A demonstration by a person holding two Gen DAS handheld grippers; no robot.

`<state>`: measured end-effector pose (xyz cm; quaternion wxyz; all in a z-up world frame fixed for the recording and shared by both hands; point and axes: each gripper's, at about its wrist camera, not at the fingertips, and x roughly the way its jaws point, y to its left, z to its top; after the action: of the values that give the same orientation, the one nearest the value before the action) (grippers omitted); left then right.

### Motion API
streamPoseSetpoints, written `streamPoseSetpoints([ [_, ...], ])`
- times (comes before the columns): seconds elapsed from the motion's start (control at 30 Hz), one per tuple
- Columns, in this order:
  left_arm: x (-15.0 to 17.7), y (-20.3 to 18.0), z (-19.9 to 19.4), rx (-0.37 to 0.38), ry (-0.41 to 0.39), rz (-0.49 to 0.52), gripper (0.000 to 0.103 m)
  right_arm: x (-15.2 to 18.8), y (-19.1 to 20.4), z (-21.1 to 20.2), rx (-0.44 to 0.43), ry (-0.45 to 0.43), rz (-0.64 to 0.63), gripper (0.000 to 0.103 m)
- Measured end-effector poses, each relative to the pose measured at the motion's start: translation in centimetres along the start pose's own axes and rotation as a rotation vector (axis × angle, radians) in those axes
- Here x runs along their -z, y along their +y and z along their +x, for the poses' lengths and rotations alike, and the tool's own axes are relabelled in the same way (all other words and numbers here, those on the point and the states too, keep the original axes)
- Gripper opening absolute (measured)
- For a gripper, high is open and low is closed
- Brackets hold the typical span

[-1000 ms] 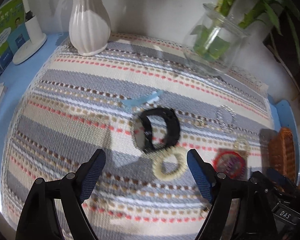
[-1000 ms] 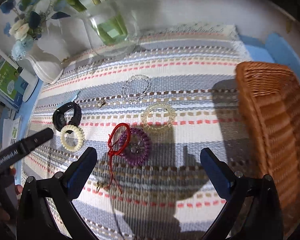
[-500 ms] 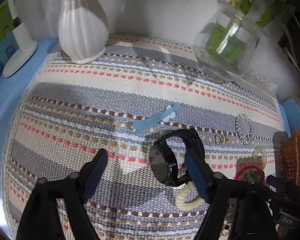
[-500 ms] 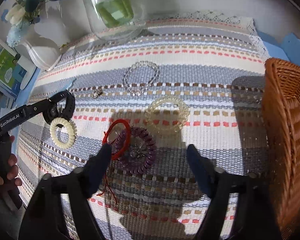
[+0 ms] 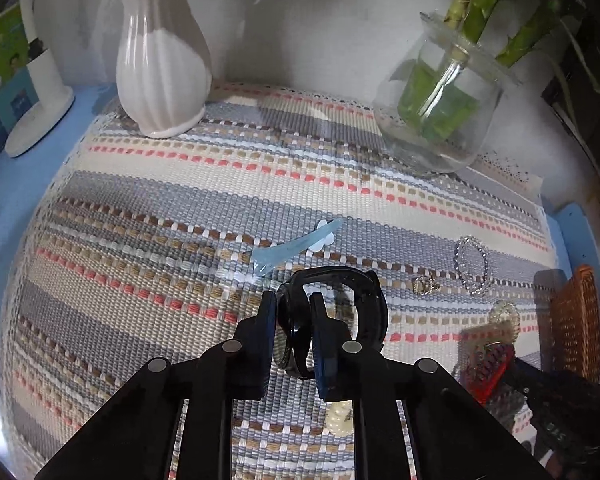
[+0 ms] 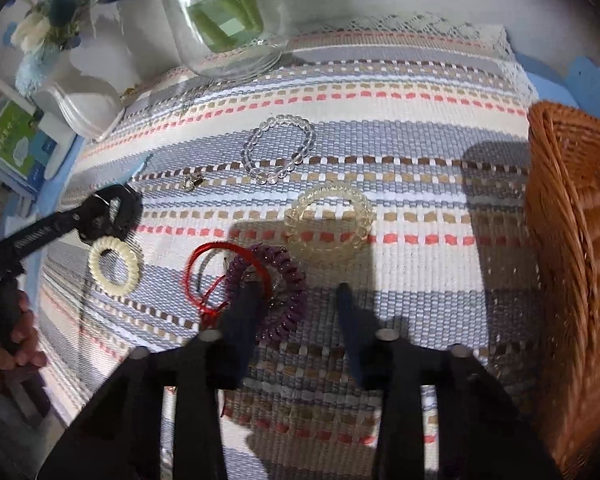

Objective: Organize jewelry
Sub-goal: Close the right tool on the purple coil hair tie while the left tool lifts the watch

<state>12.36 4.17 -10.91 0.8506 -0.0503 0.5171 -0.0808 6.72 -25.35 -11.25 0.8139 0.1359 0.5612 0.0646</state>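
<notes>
1. Your left gripper (image 5: 293, 330) has just been closing and is now clamped on the black watch (image 5: 332, 312), pads on either side of its case. The strap loop sticks out past the tips. Lift straight up and slowly, so the strap clears the cream coil hair tie (image 6: 114, 266) lying just beside it.
2. Your right gripper (image 6: 300, 312) has just been closing too, and its jaws are now narrow. The left finger sits in or on the purple coil hair tie (image 6: 276, 292), but I see nothing pinched between the pads. Check the bite before lifting; the red cord bracelet (image 6: 212, 276) overlaps the coil and may drag along with it.
3. Drop target is probably the wicker basket (image 6: 572, 248), on the right edge of the mat.
4. Still loose on the striped woven mat (image 5: 180, 208): yellow clear bracelet (image 6: 330, 220), clear bead bracelet (image 6: 278, 148), small metal charm (image 6: 192, 181), blue hair clip (image 5: 296, 246).
5. At the far edge, against the wall, stand a white ribbed vase (image 5: 162, 68) and a glass jar with bamboo stems (image 5: 444, 108).
</notes>
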Motion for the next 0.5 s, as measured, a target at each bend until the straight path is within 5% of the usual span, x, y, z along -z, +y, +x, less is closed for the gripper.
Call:
streamPoseSetpoints([
  [0.03, 0.0, 0.1, -0.3, 0.004, -0.006, -0.005, 0.017, 0.0, 0.2, 0.2, 0.002, -0.001, -0.019, 0.014],
  [0.5, 0.6, -0.9, -4.5, 0.037, -0.066, 0.023, 0.017, 0.2, -0.8, -3.9, -0.107, -0.099, 0.026, 0.012],
])
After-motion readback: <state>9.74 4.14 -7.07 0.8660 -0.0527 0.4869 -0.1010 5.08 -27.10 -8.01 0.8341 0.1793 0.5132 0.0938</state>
